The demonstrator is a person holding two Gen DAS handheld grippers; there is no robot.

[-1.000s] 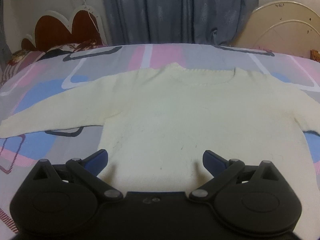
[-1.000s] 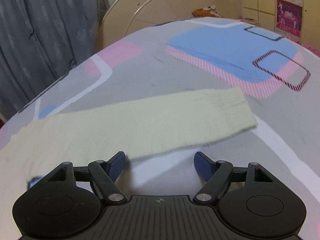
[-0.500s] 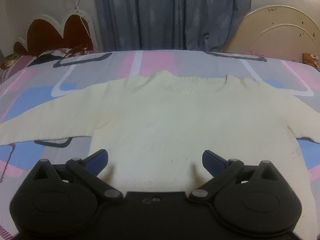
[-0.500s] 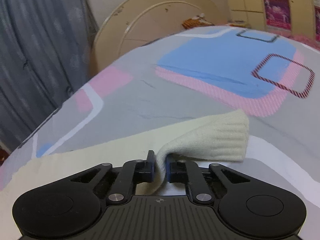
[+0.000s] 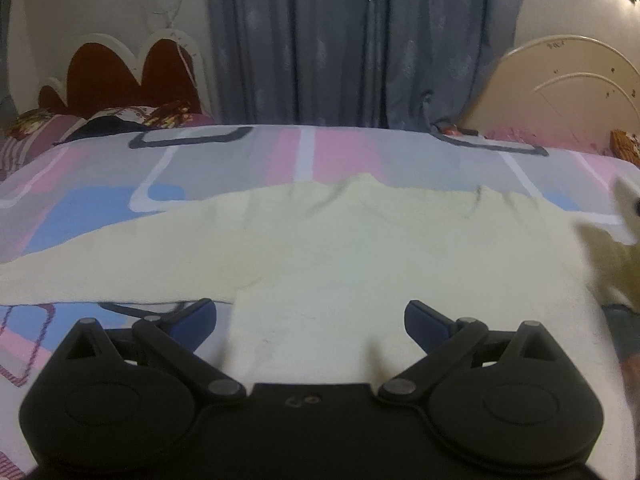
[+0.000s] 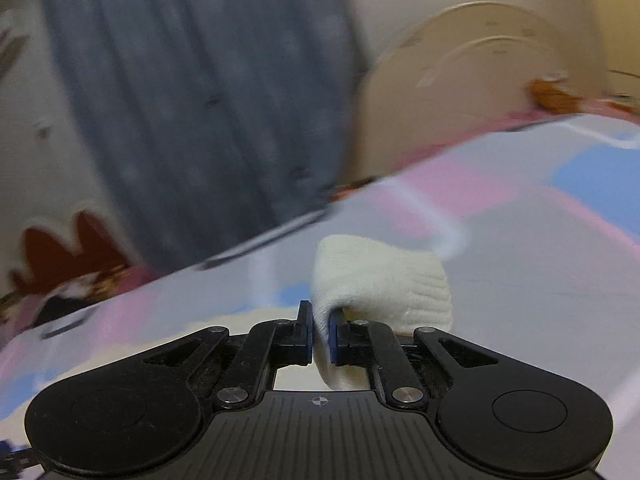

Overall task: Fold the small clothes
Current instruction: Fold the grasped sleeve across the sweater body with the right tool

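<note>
A cream knit sweater [image 5: 340,256] lies flat on the bed, neck away from me, its left sleeve [image 5: 100,268] stretched out to the left. My left gripper [image 5: 310,320] is open and empty, hovering low over the sweater's lower body. My right gripper [image 6: 320,338] is shut on the ribbed cuff of the right sleeve [image 6: 384,284] and holds it lifted off the bed. The raised sleeve also shows blurred at the right edge of the left wrist view [image 5: 616,240].
The bed sheet [image 5: 224,160] has pink, blue and grey blocks. Blue-grey curtains [image 5: 360,40] hang behind the bed. A red scalloped headboard [image 5: 128,76] and pillows are at the far left, a cream round headboard [image 5: 568,88] at the far right.
My right gripper, shut on the sleeve cuff, has lifted it and swung left toward the sweater's body. My left gripper has moved lower and closer to the sweater, still open.
</note>
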